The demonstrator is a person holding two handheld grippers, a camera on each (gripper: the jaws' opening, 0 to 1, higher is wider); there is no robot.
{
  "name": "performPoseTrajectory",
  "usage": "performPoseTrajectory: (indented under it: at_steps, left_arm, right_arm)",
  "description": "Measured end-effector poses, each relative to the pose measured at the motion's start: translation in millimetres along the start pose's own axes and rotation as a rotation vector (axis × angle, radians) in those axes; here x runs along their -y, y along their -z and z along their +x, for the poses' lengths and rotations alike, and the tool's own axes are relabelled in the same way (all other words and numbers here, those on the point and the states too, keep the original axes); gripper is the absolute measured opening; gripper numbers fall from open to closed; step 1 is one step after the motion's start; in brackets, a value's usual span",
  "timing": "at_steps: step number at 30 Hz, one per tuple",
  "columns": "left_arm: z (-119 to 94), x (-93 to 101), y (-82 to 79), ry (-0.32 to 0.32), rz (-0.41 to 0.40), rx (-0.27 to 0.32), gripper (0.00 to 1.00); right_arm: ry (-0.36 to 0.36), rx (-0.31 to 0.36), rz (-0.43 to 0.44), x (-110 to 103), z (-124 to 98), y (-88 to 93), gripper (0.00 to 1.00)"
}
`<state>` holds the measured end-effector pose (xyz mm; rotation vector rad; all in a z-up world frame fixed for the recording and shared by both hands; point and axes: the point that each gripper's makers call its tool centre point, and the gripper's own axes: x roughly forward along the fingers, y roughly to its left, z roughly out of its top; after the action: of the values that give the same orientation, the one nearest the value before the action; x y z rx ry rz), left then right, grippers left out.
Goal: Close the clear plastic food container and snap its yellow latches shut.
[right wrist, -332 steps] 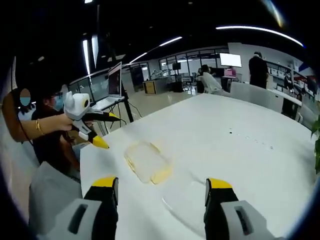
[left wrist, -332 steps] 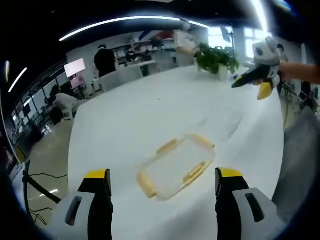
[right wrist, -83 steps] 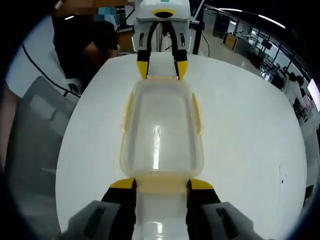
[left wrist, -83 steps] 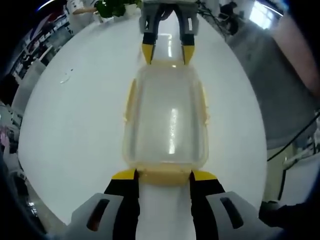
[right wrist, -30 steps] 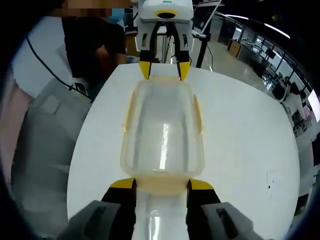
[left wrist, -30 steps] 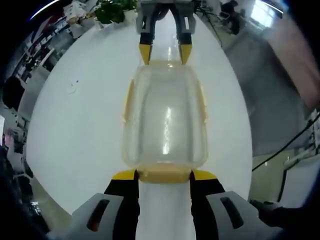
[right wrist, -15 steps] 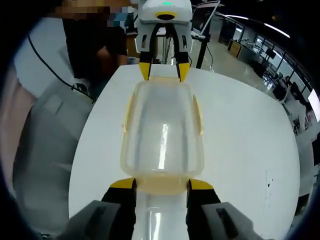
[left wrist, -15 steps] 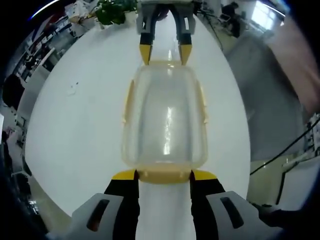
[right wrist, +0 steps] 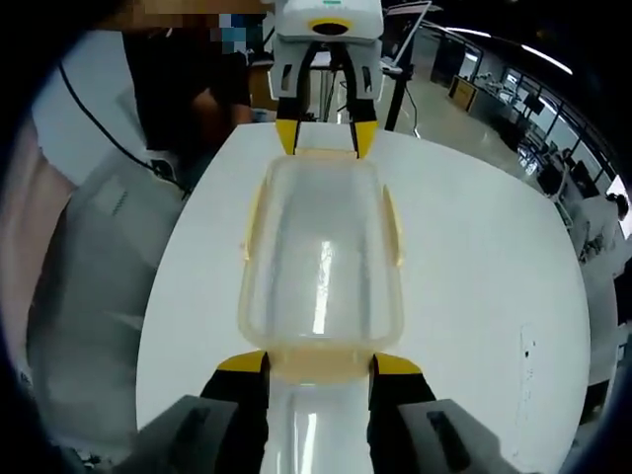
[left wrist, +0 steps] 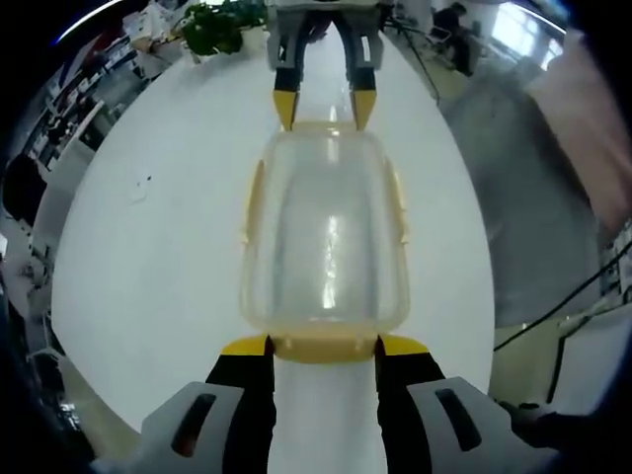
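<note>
The clear plastic food container (left wrist: 326,227) with its lid on is held lengthwise between my two grippers above the white table (left wrist: 148,267). My left gripper (left wrist: 324,346) is shut on the yellow end latch (left wrist: 324,352) nearest its camera. At the far end, my right gripper (left wrist: 321,99) grips the opposite end latch. In the right gripper view the same container (right wrist: 321,247) runs from my right gripper (right wrist: 319,363) up to my left gripper (right wrist: 323,138). Yellow side latches (left wrist: 255,202) (left wrist: 401,207) lie along both long edges.
A potted plant (left wrist: 212,25) stands at the table's far end. Grey chairs (left wrist: 538,197) (right wrist: 99,267) sit beside the table edge. A person in dark clothes (right wrist: 188,79) stands behind the left gripper. Office desks fill the background.
The container stays fixed between both grippers while the table and room drift slightly behind it. Both grips are unchanged.
</note>
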<state>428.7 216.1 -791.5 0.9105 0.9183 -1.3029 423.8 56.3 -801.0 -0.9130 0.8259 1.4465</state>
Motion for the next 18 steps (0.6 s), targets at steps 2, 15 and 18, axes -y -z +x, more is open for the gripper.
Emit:
performPoseTrajectory:
  at_steps: [2,15,18]
  left_arm:
    - [0.5,-0.6,-2.7,-0.003,0.003,-0.001,0.37]
    - [7.1,-1.0,-24.4,0.001,0.013,0.011,0.37]
    - [8.4,-1.8,-29.1,0.000,0.015,0.011,0.37]
  right_arm:
    - [0.002,-0.001,0.002,1.0,-1.5,2.1,0.36]
    - [0.004,-0.018,0.008,0.0,-13.8,22.6,0.36]
    - [0.005,-0.020,0.008,0.6,-16.1,26.9,0.36]
